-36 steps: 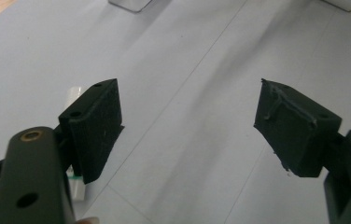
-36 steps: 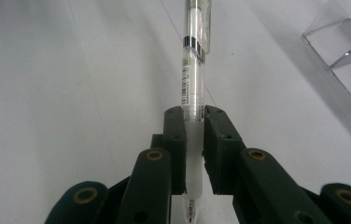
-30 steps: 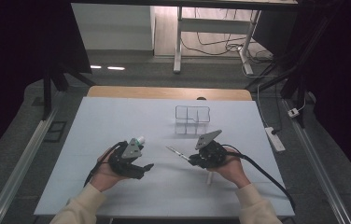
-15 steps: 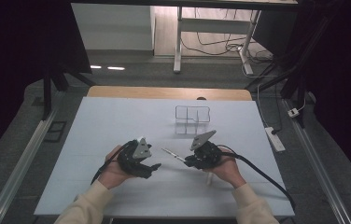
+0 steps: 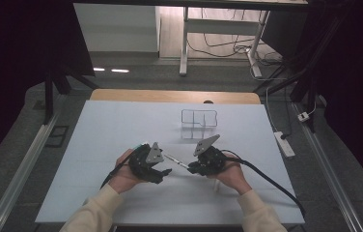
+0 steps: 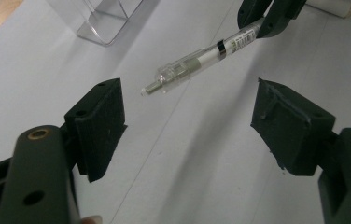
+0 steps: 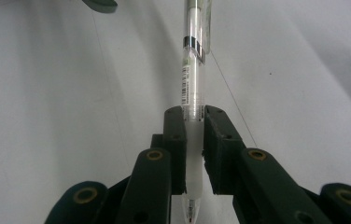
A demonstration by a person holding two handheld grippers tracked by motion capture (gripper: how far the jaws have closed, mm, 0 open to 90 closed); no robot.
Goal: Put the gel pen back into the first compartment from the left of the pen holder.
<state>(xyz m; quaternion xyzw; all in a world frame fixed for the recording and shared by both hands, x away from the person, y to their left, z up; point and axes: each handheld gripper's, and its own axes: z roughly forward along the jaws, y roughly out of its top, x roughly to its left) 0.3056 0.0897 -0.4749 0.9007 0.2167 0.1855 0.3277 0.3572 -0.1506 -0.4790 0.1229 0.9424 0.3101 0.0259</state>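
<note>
The left gripper [image 5: 162,170] has been brought closer to the pen [image 6: 200,59], jaws spread, while the pen is pinched by the right gripper [image 7: 193,122].

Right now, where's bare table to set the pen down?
Free: the wide white table patch left of the clear plastic organizer, and the near strip by the front edge. Crowded: the centre, where the right tongs hold the clear pen toward the open left tongs.

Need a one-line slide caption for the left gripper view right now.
Open left gripper faces the button end of a clear pen held out by the right gripper above the white table.
</note>
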